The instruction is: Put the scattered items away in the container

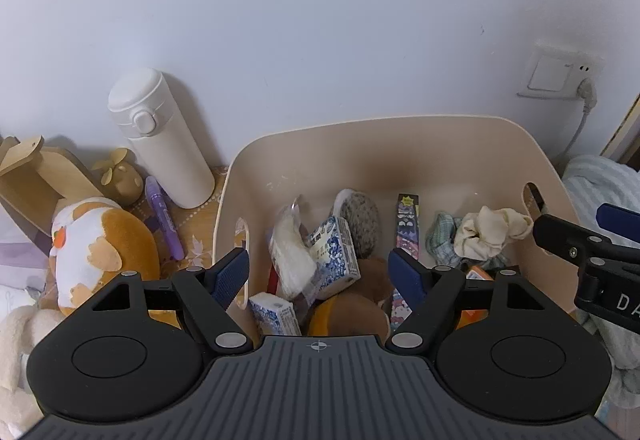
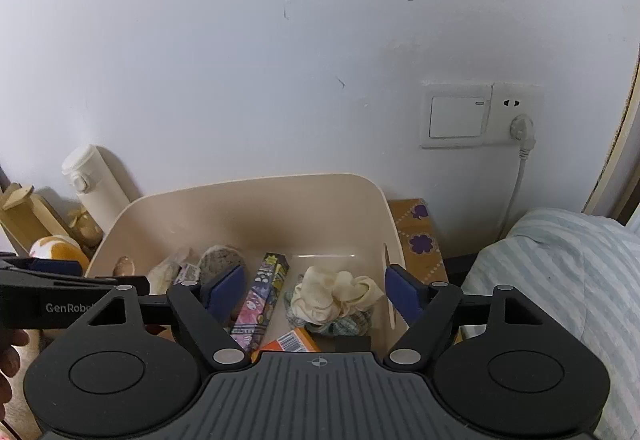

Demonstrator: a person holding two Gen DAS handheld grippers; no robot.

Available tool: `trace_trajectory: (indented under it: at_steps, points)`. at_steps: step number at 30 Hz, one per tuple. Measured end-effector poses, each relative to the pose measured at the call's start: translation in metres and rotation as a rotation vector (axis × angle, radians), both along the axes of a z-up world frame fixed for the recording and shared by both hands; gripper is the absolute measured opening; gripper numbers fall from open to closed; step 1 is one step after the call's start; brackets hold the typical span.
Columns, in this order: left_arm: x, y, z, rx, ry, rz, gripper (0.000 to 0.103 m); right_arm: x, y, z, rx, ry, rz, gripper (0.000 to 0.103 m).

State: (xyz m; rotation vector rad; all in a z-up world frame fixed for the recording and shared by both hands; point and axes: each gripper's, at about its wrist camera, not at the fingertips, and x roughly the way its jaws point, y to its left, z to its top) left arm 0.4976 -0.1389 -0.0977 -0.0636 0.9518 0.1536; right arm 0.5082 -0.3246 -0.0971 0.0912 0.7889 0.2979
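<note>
both the left gripper (image 1: 319,272) and right gripper (image 2: 315,290) hover spread and empty over the beige container (image 1: 400,128), already holding tissue packs and a cream scrunchie (image 2: 340,294). the purple pen (image 1: 164,218) and plush toy (image 1: 100,244) wait outside on the desk, left of it.

A pale, scuffed wall (image 2: 280,60) fills the background. A white switch-and-socket plate (image 2: 480,116) carries a plug whose cable (image 2: 516,184) drops behind striped light-blue bedding (image 2: 560,272). An orange floral-patterned tabletop (image 2: 420,236) meets the wall.
</note>
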Motion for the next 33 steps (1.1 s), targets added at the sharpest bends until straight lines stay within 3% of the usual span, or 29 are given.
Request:
trace_trajectory:
  at_steps: [14,25,33]
  points:
    - [-0.036,0.004,0.039,-0.041,-0.046,0.022,0.078,-0.026,0.000,0.032,0.002,-0.012,-0.019,0.101]
    - [-0.093,0.002,0.083,-0.026,-0.144,0.019,0.078,-0.079,-0.004,0.067,0.006,-0.079,-0.022,0.103]
    - [-0.146,-0.002,0.108,-0.014,-0.179,0.004,0.078,-0.125,-0.004,0.085,0.008,-0.073,-0.019,0.103]
